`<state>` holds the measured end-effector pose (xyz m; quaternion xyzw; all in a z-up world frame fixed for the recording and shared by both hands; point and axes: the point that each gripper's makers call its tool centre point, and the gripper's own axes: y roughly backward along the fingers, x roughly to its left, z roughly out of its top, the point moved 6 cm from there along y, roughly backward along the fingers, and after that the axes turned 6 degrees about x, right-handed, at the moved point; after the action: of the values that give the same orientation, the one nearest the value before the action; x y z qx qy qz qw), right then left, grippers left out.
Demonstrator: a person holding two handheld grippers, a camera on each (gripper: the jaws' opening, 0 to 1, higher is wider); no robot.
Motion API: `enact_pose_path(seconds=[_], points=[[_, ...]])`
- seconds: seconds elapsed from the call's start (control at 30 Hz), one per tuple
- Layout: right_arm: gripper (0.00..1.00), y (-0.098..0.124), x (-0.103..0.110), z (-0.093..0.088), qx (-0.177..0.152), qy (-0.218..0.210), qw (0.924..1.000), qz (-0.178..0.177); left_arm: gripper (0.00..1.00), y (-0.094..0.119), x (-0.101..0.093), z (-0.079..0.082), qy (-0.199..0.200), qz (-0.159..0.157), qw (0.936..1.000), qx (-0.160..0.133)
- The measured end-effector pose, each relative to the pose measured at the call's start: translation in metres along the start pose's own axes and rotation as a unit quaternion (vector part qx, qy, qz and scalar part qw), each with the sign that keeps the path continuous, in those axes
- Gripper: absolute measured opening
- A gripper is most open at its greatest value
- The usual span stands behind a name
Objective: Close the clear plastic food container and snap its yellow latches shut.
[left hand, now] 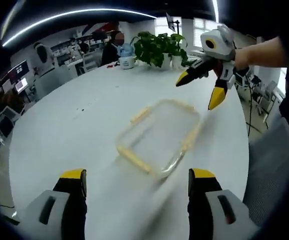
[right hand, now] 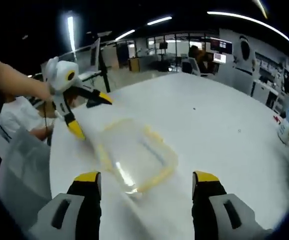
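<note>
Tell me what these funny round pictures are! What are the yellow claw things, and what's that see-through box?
Nobody built a robot here: a person holds a grabbing tool in each hand, and each tool carries a small camera looking forward along its two jaws. That is why the pictures look round.

In the left gripper view, the left gripper rises from the bottom, jaws apart. The right gripper comes in at the top right, held by a hand, also open.

The right gripper view is the same scene from the other side, with the left gripper at upper left.

On the round white table lies a clear plastic food container with yellow latches. Nothing is being held yet. A potted plant stands at the far edge.
</note>
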<state>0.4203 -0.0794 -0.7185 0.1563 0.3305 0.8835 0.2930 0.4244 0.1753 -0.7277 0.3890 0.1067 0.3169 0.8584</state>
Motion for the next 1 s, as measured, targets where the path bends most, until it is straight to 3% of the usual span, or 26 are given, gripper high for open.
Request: enact_pose_path(seconds=[0.13,0.33,0.5,0.83,1.0], points=[[0.74,0.004,0.012,-0.002,-0.012,-0.005,0.9999,-0.001,0.85,0.010,0.000,0.001,0.034,0.001,0.9988,-0.035],[0.75,0.007,0.029,-0.008,-0.027,-0.018,0.9994,-0.003,0.84,0.022,-0.009,-0.008,0.059,-0.008,0.9963,-0.063],[0.75,0.013,0.043,-0.010,-0.050,-0.032,0.9982,-0.006,0.84,0.035,-0.013,-0.018,0.093,-0.010,0.9904,-0.101],[0.74,0.025,0.067,-0.019,-0.090,-0.057,0.9941,-0.024,0.82,0.061,-0.026,-0.044,0.110,-0.004,0.9848,-0.134],[0.74,0.035,0.077,-0.020,-0.121,-0.066,0.9897,-0.039,0.81,0.073,-0.037,-0.049,0.119,-0.012,0.9779,-0.171]])
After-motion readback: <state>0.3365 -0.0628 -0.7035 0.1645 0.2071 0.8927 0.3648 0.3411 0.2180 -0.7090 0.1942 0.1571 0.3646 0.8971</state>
